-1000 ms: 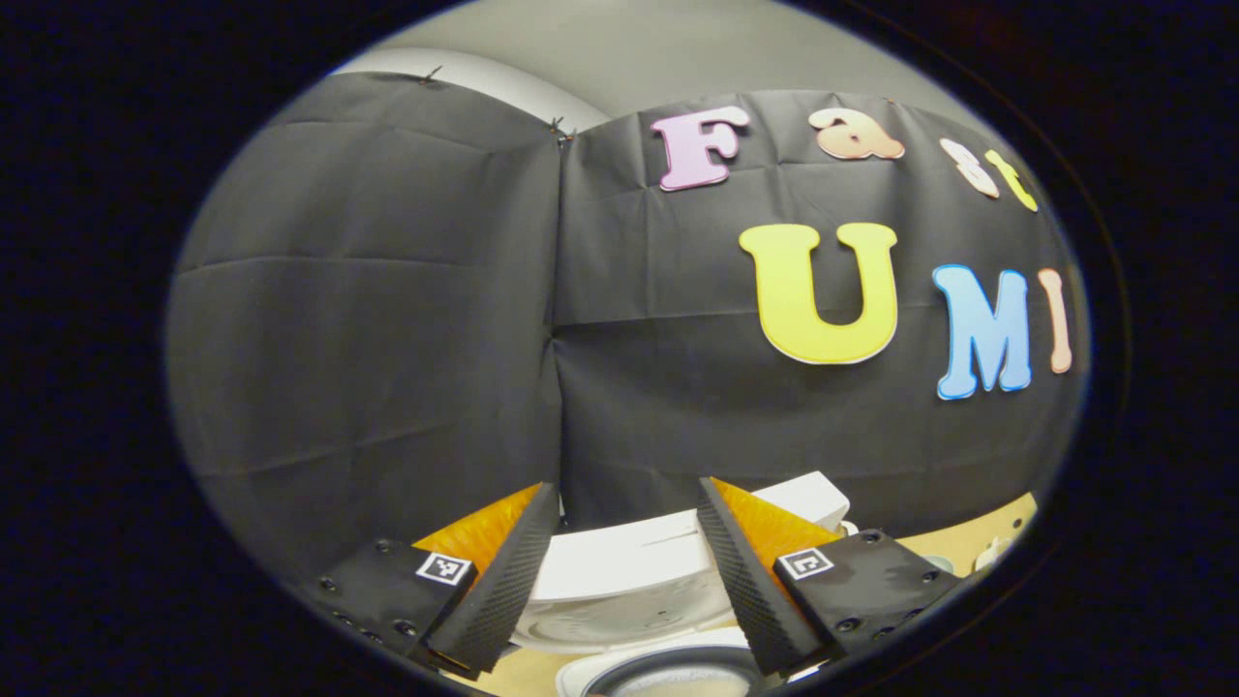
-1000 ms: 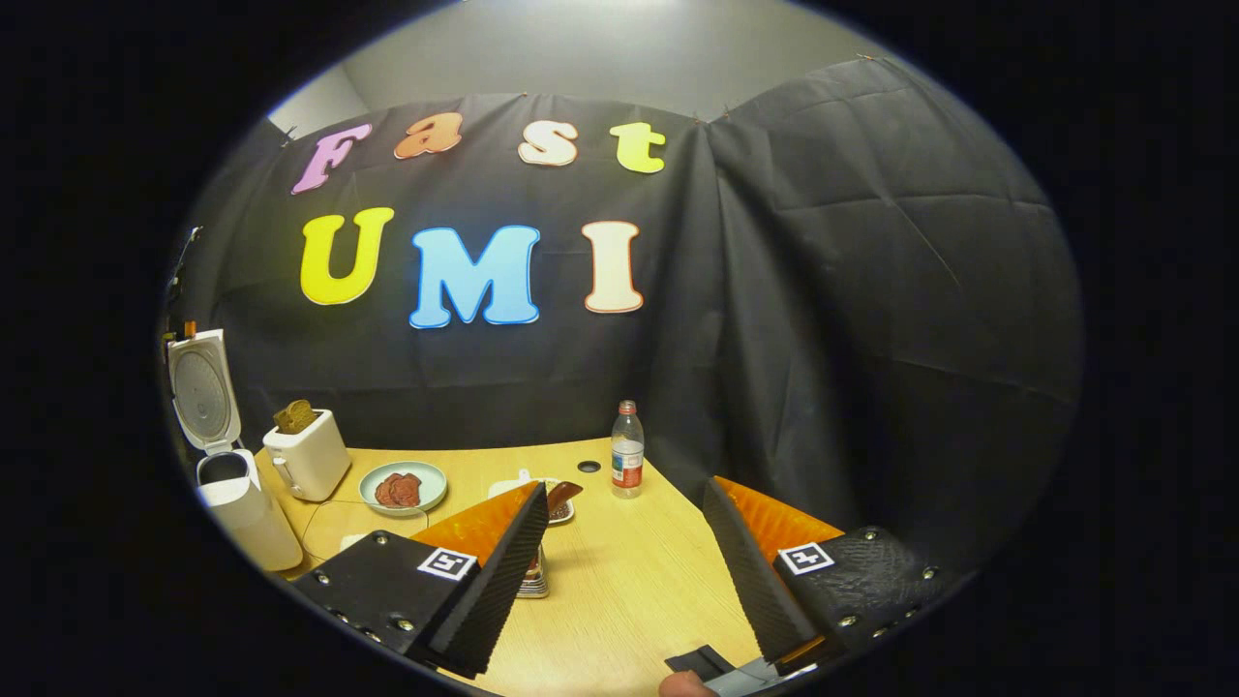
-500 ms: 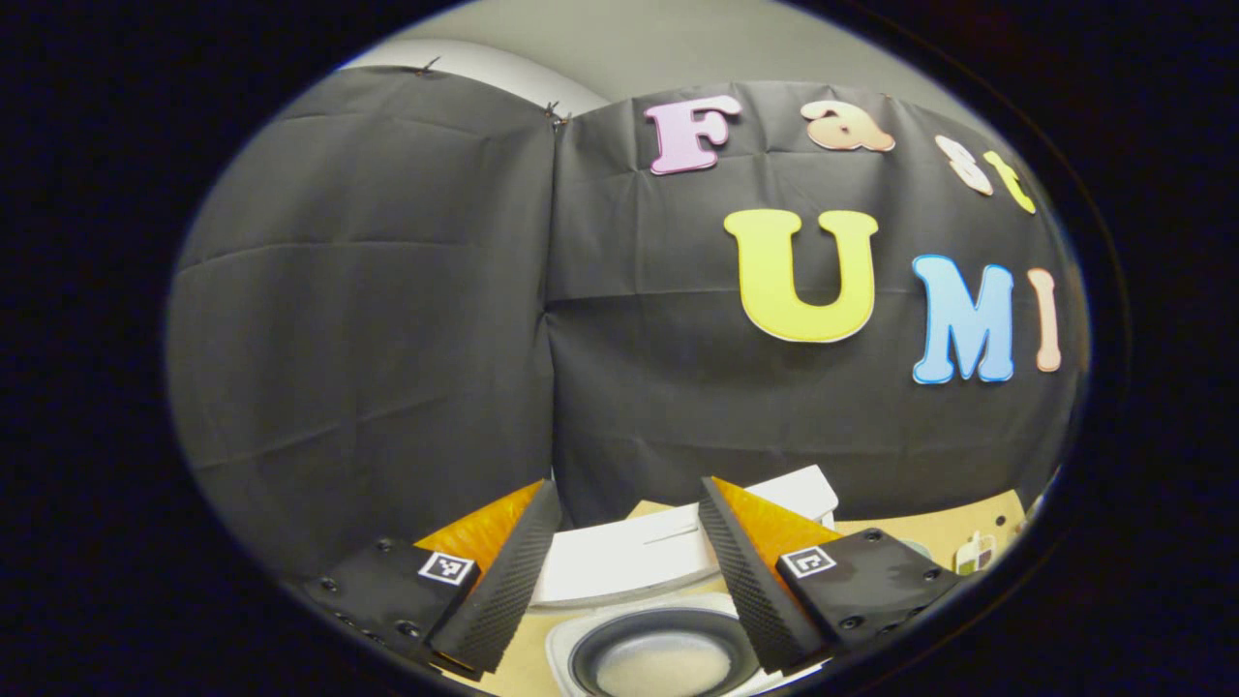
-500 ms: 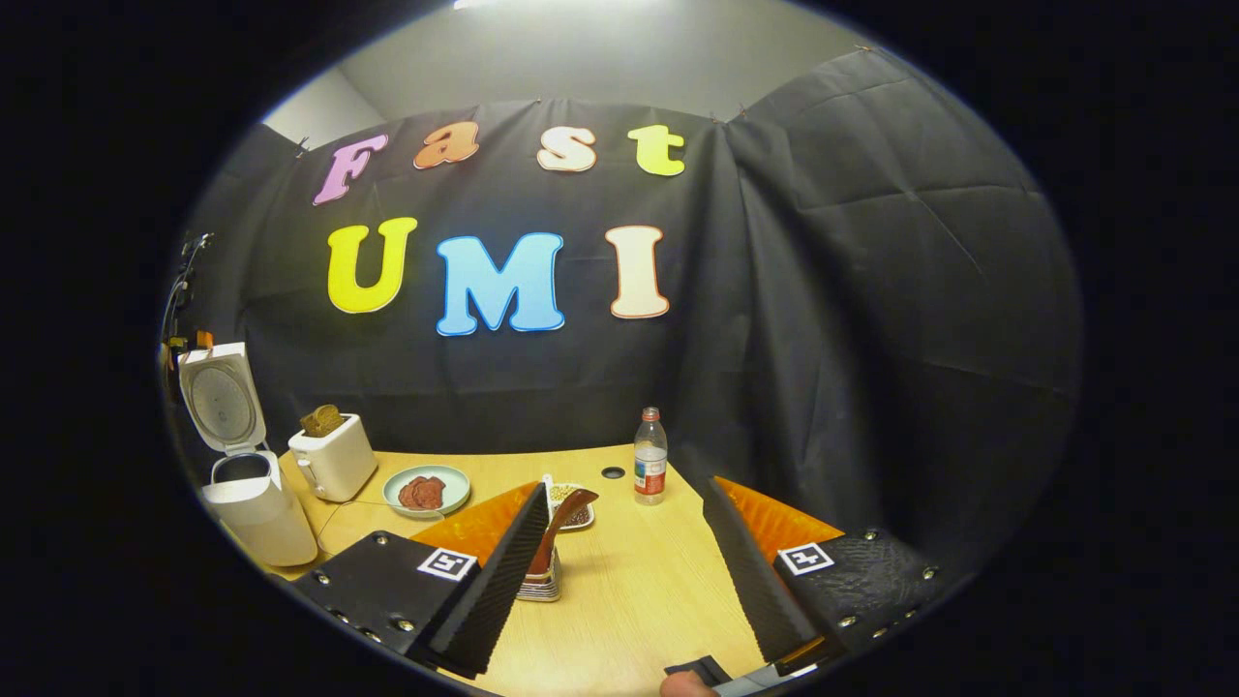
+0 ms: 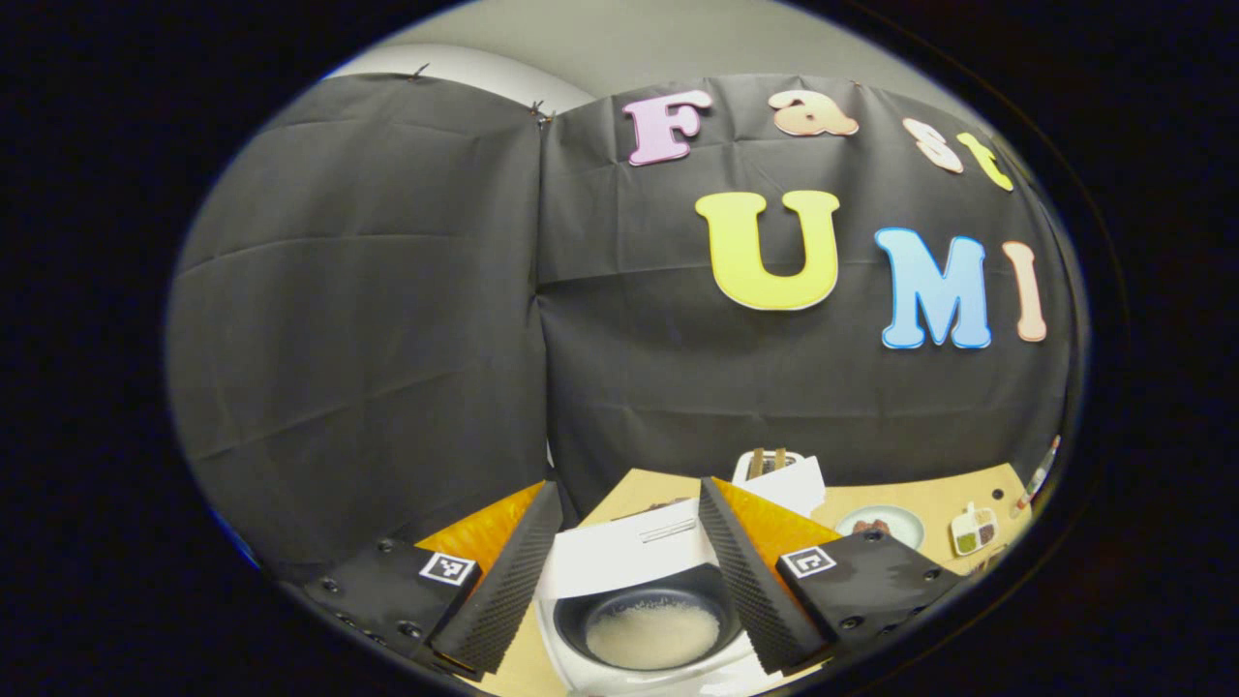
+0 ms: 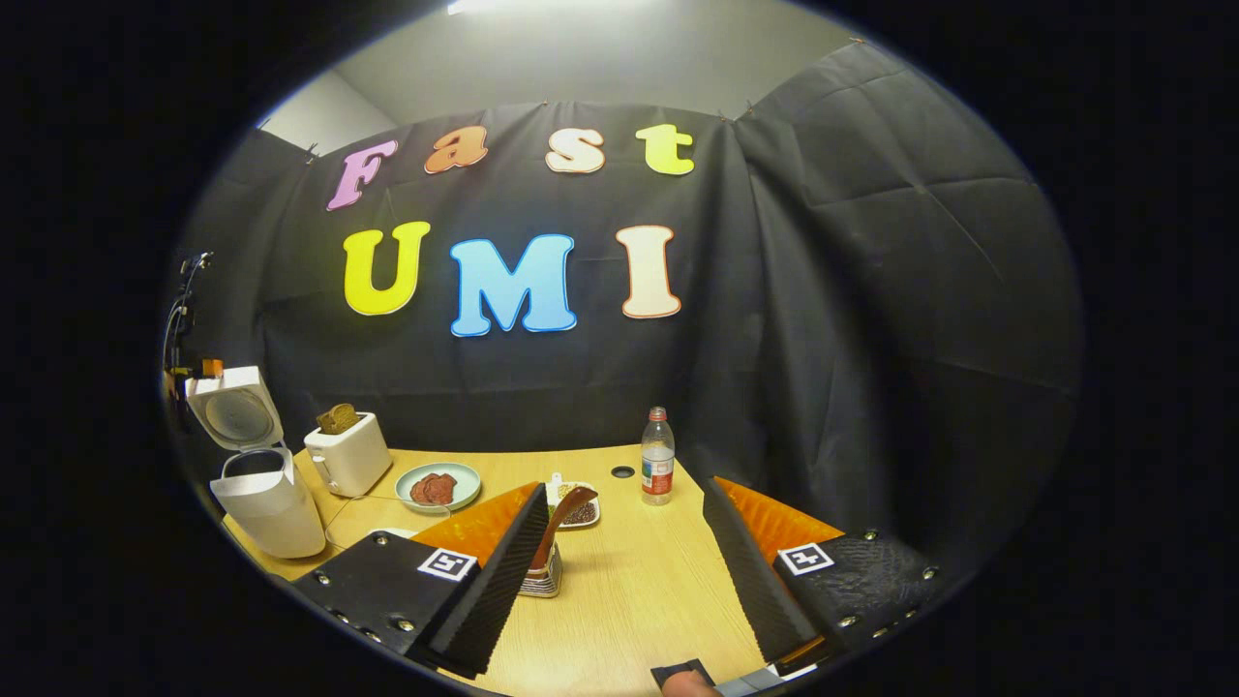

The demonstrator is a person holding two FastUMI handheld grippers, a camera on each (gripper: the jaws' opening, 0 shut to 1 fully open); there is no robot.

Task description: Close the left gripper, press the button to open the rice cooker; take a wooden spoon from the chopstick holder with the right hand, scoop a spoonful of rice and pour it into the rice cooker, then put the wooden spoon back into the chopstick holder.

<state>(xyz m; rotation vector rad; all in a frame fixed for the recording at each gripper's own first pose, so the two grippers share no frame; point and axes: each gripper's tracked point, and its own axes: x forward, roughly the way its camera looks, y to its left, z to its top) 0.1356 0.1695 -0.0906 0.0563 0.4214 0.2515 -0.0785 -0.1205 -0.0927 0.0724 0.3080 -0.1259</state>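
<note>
The white rice cooker (image 5: 581, 663) stands open below my left gripper (image 5: 629, 492). Its lid (image 5: 624, 554) is raised, and the dark inner pot (image 5: 653, 629) holds a layer of white rice. My left gripper is open, one finger on each side of the cooker and above it. In the right gripper view the same cooker (image 6: 269, 494) sits at the table's far left with its lid (image 6: 235, 414) up. A brown wooden spoon (image 6: 563, 513) stands in the chopstick holder (image 6: 542, 579), just beside the left finger of my open right gripper (image 6: 625, 486), untouched.
On the wooden table (image 6: 639, 600) stand a white toaster (image 6: 348, 455) with toast in it, a pale plate (image 6: 438, 486) of brown food, a small divided dish (image 6: 581, 513) and a plastic bottle (image 6: 657, 455). A person's fingertip (image 6: 682, 685) shows at the bottom edge.
The left gripper has drawn back from the cooker, so the pot with rice now shows below the raised lid. The right gripper view has shifted, bringing the spoon and holder nearer its left finger.
</note>
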